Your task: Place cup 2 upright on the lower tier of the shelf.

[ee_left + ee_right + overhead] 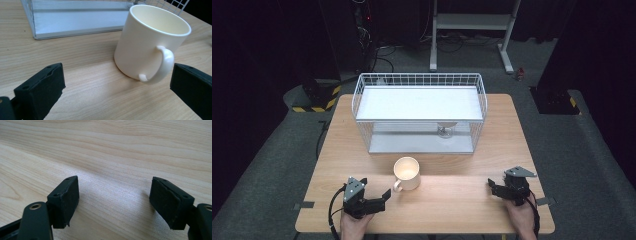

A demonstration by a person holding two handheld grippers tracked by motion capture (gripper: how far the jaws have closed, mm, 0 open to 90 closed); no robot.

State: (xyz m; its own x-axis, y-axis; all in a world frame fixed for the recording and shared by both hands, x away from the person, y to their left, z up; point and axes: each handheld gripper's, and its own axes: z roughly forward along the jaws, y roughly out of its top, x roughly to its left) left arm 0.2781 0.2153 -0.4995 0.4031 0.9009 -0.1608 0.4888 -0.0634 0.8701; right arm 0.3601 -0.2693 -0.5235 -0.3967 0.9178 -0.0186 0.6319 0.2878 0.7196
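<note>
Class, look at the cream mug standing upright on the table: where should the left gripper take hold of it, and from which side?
Grip the mug by its handle, coming from the person's side. The handle points toward the open left gripper, almost between its fingers, so closing across the loop seems the easiest hold.

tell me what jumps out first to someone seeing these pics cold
The cream mug stands upright near the middle of the wooden table, its handle toward the open left claw just short of it. Behind it sits a white wire basket. The right claw rests open at the table's right.
</note>
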